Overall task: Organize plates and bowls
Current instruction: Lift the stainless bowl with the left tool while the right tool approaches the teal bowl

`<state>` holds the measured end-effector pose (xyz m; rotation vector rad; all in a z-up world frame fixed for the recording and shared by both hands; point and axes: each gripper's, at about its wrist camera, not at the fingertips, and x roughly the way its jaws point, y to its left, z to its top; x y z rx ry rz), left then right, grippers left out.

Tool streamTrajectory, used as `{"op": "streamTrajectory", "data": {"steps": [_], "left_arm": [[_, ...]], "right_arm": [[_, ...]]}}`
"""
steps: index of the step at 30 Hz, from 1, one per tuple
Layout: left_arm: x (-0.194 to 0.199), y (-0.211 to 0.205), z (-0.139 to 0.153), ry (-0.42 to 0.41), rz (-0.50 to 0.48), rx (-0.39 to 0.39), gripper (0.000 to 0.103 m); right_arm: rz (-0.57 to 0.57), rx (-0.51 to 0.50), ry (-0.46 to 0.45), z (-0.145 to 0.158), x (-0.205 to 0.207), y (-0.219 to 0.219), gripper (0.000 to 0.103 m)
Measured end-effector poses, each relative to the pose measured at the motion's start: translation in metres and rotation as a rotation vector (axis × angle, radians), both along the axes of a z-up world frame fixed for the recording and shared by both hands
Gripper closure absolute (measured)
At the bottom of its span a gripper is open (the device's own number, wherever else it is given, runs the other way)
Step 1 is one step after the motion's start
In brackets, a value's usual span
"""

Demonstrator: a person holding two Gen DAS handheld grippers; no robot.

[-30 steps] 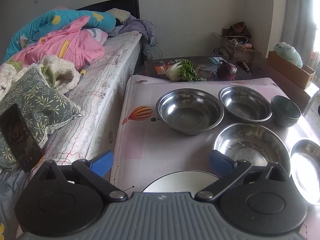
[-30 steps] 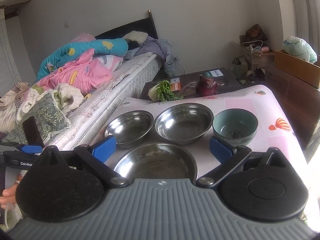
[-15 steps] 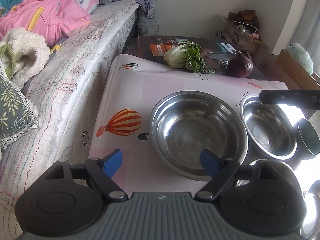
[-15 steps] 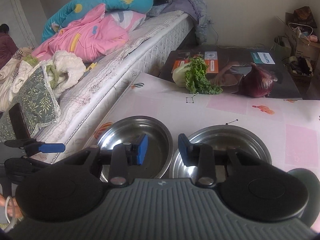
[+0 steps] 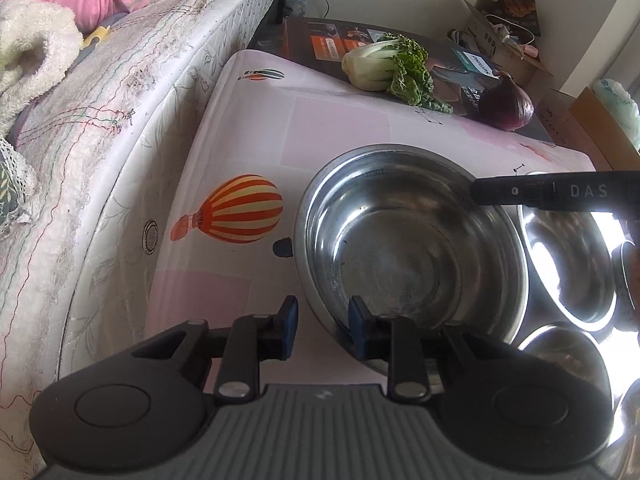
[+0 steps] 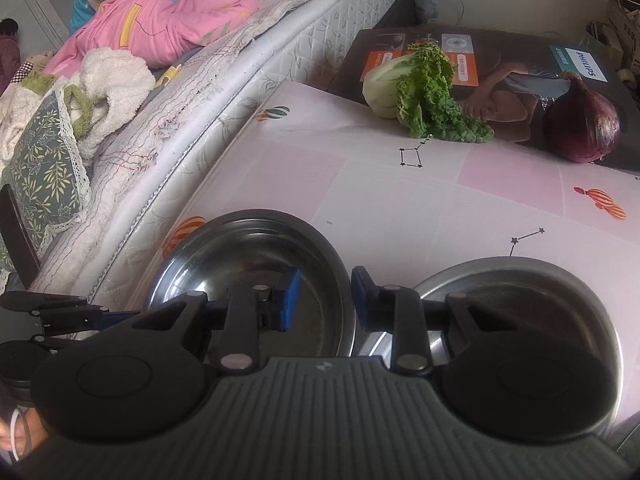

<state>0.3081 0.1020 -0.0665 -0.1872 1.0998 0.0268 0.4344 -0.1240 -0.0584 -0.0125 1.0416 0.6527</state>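
A large steel bowl (image 5: 404, 248) stands on the pink balloon-print table (image 5: 248, 128). My left gripper (image 5: 323, 326) straddles its near-left rim, one blue pad outside and one inside. The jaws are closing, with a strip of table still showing beside the outer pad. My right gripper (image 6: 325, 300) straddles the same bowl's (image 6: 248, 264) right rim, its left pad inside. Its jaws are closing too, and the inner pad stands off the wall. The right gripper's black finger (image 5: 540, 194) reaches over the bowl's far right edge. A second steel bowl (image 6: 516, 284) sits just to the right.
More steel bowls (image 5: 572, 264) crowd the table's right side. A bok choy (image 5: 388, 64) and a red onion (image 5: 506, 104) lie at the far edge on a dark box (image 6: 520, 60). A bed (image 5: 100, 100) with blankets runs along the left. A person's hand (image 6: 16, 436) shows low left.
Both grippers dropped and moved forward to the large bowl, tilting downward. Their jaws narrowed from wide apart to a small gap over its rim, the right one first.
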Motion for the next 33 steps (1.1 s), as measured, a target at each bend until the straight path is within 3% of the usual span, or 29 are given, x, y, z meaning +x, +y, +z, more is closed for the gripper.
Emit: {"op": "streamTrajectory", "data": {"steps": [9,16,20,33], "left_arm": [[-0.017,0.029,-0.002,0.018,0.037,-0.016,0.08],[-0.018,0.037,-0.004,0.009,0.044,-0.007,0.076],[-0.018,0.032,-0.006,0.003,0.033,0.002,0.085],[-0.028,0.026,0.008,-0.036,0.03,0.023,0.085]], "right_arm": [[0.079,0.026,0.078,-0.004,-0.02,0.013,0.077],[0.058,0.022,0.113,-0.008,-0.033,0.009,0.087],[0.036,0.026,0.131,-0.012,-0.037,0.007,0.093],[-0.019,0.047,0.14,-0.008,-0.045,-0.002,0.093]]}}
